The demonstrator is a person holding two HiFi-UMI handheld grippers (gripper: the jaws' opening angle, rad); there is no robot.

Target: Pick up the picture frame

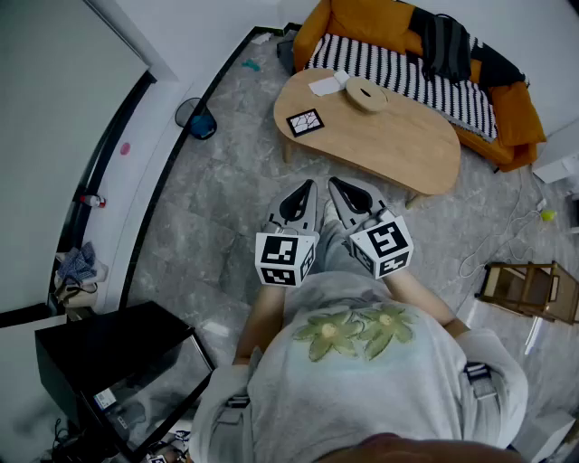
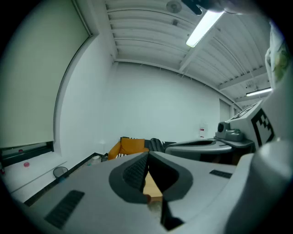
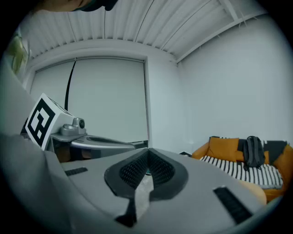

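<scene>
close to the body, the left gripper and right gripper are both closed tight on nothing. the picture frame lies flat at the left end of the oval wooden coffee table, well ahead. i'd step closer, open one gripper early and take the frame by an edge. the grey stone-look floor runs to an orange sofa beyond.

picture frame | black border, pale patterned centre | lying flat | near left end of wooden table

Wooden table — orange sofa behind
</scene>
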